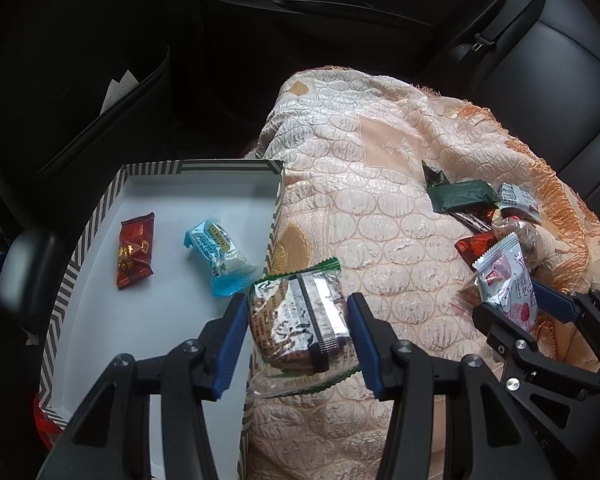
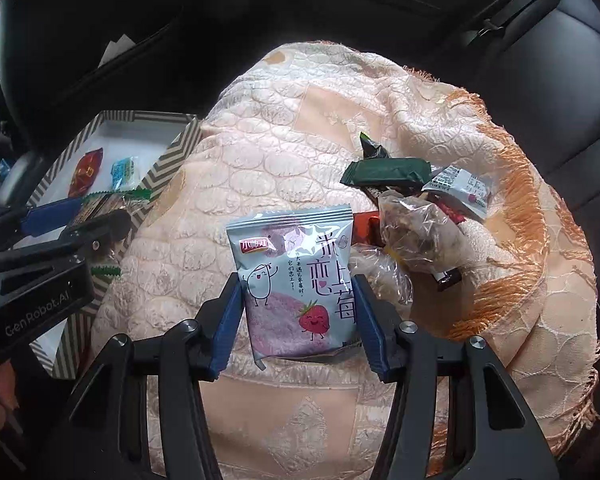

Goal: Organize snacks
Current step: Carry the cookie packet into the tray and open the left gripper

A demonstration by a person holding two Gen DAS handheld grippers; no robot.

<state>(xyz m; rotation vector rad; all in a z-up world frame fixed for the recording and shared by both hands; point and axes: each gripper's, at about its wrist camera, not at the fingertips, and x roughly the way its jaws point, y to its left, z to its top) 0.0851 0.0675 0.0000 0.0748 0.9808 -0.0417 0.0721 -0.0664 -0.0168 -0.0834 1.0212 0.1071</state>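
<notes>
Snacks are being sorted from a pile [image 2: 420,208] on the blanket [image 1: 380,200] into the striped box [image 1: 100,208], where a red pack [image 1: 136,250] and a blue pack [image 1: 220,256] already lie. A green-edged pack [image 1: 296,324] is clamped in the left gripper [image 1: 298,344] above the box wall, apparently for dropping in, while the strawberry pack [image 2: 296,284] is pinched upright in the right gripper [image 2: 296,320]. The blanket is draped over a dark car seat [image 1: 540,100].
</notes>
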